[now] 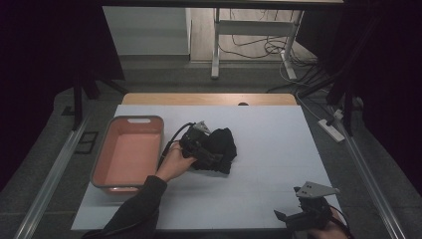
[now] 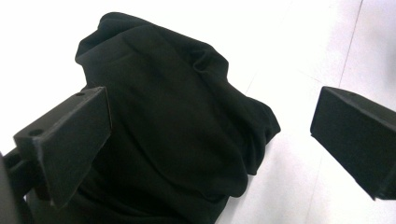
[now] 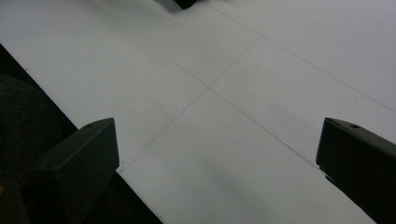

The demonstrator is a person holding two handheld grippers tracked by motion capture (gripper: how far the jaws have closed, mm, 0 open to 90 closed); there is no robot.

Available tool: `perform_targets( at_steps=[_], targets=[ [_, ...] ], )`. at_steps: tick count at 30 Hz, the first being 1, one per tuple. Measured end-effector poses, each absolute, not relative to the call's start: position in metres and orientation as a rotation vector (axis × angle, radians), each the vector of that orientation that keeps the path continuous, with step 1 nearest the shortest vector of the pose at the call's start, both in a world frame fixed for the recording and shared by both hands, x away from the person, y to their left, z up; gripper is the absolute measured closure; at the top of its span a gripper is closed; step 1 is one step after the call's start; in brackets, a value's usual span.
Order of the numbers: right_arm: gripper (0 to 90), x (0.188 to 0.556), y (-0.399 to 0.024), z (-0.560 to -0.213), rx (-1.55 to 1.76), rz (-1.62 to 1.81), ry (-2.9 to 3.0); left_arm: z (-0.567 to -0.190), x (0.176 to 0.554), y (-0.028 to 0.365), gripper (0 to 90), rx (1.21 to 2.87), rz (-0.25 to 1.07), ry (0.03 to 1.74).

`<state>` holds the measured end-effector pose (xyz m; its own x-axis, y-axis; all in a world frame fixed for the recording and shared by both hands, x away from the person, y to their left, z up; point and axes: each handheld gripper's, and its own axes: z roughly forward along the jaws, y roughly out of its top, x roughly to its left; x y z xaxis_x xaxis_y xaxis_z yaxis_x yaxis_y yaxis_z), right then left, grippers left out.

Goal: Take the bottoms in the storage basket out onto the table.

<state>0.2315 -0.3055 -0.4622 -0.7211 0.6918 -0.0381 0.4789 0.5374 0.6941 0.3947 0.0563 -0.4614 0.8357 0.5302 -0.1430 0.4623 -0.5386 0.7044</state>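
Note:
A crumpled black cloth point(image 1: 224, 147) lies near the middle of the white table cover point(image 1: 268, 129). My left gripper point(image 1: 211, 157) is right at the cloth's near-left side, held by a hand in a dark sleeve. In the left gripper view the cloth point(image 2: 177, 126) bulges between the wide-apart jaws of the left gripper point(image 2: 210, 135), which is open; the left jaw touches the fabric and the right jaw stands off it. My right gripper point(image 1: 286, 217) rests open at the table's front right corner. Its own view has the right gripper point(image 3: 215, 154) over bare cover.
A pink rectangular tub point(image 1: 130, 152) with a grey rim sits at the table's left side, beside the left hand. The table's front edge point(image 3: 93, 140) runs just under the right gripper. Table legs and cables point(image 1: 259, 47) lie on the floor beyond the far edge.

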Motion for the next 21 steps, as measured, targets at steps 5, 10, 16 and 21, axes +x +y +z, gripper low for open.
perform_targets(
  at_steps=[5,10,16,21],
  targets=[
    [0.0,0.231,-0.305,-0.462,0.971,0.975,2.470,-0.460,0.393,0.058,0.0,2.203,0.079,0.734],
    [0.0,0.231,-0.305,-0.462,0.971,0.973,2.468,-0.458,0.390,0.059,0.0,2.199,0.079,0.729],
    [0.0,0.231,-0.305,-0.462,0.972,0.972,2.466,-0.453,0.385,0.061,0.0,2.194,0.089,0.723],
    [0.0,0.231,-0.305,-0.462,0.974,0.971,2.465,-0.450,0.381,0.064,0.0,2.193,0.099,0.724]
  ],
)
